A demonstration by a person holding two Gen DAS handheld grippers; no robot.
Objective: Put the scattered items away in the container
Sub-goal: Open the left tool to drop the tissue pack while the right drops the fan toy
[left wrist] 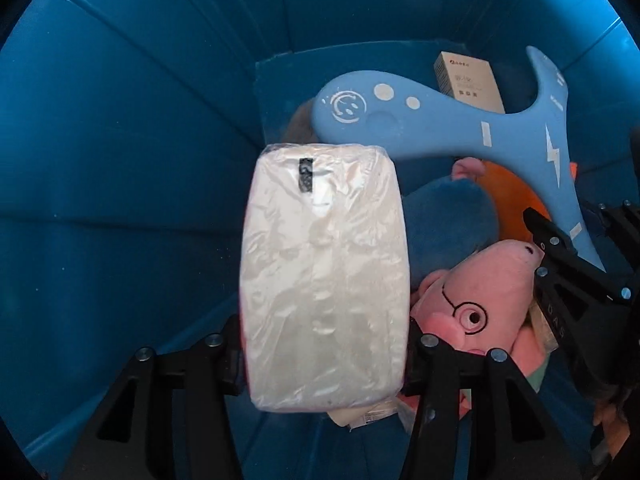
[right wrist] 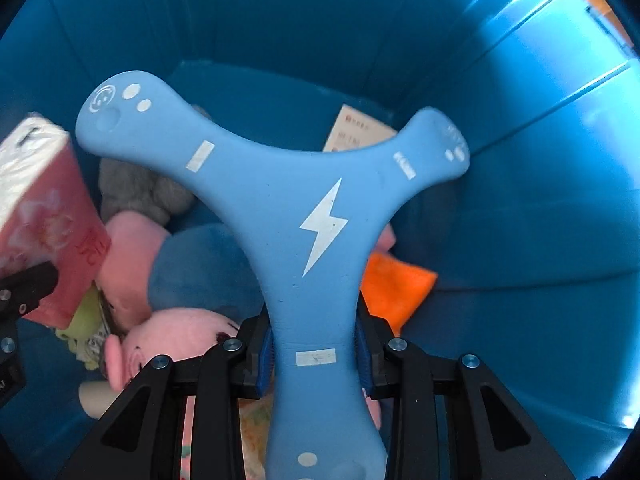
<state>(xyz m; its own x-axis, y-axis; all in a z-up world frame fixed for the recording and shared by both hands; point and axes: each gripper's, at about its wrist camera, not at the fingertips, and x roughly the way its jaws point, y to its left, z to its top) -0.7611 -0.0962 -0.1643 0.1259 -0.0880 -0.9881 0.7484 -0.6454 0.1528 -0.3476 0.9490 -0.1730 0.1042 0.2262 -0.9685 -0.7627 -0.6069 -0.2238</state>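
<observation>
Inside the blue bin [left wrist: 120, 160]: left gripper [left wrist: 324, 344] clamps a wrapped tissue pack [left wrist: 324, 272], held over the pig plush [left wrist: 480, 292]. Right gripper [right wrist: 316, 360] pinches one arm of the blue boomerang [right wrist: 304, 208], which hangs above the plush, orange cloth [right wrist: 396, 292] and small box [right wrist: 356, 132].

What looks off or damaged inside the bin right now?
Nothing stands out. The left gripper holds the tissue pack and the right gripper the boomerang above the toys in the blue bin; nothing looks torn or spilled.
</observation>
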